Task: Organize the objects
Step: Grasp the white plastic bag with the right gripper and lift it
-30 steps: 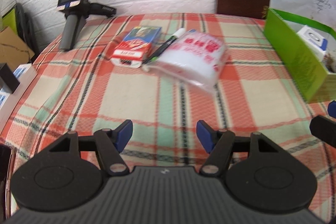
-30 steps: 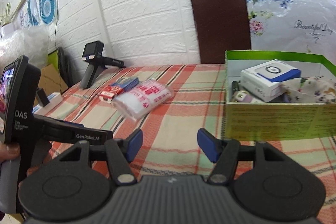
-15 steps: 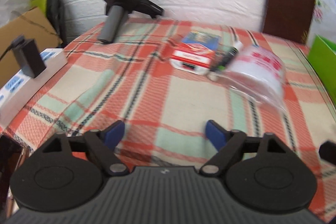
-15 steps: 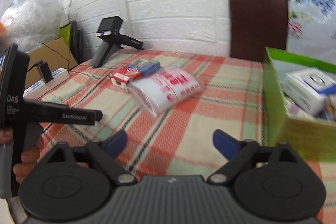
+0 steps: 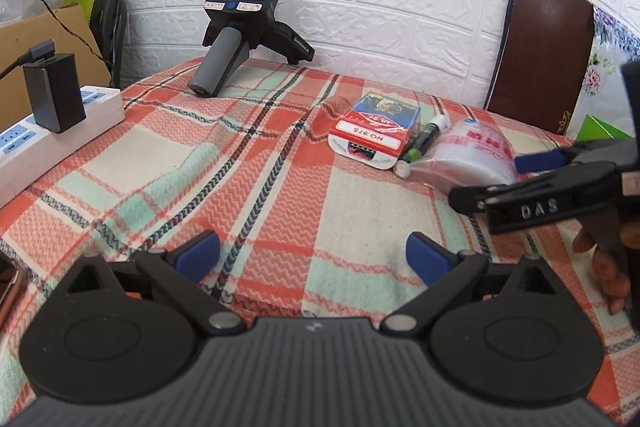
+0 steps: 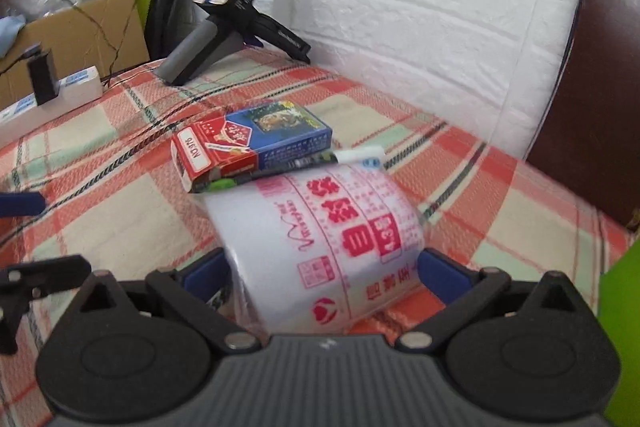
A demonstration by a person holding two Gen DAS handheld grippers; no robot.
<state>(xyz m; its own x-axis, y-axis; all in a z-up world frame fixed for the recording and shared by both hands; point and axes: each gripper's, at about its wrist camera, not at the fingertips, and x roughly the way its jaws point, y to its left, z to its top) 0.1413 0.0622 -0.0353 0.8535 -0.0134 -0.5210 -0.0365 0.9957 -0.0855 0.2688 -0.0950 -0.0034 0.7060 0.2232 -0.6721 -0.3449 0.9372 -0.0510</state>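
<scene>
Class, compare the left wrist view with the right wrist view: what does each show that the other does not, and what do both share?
Only the left wrist view shows the left claw, opening with nothing between its fingers, and a hand holding the other tool.

Only the right wrist view shows the right claw, opening, with the tissue pack between its fingers.

Both show the card box, the marker pen, the spare handheld device, the power strip and the plaid tablecloth.
</scene>
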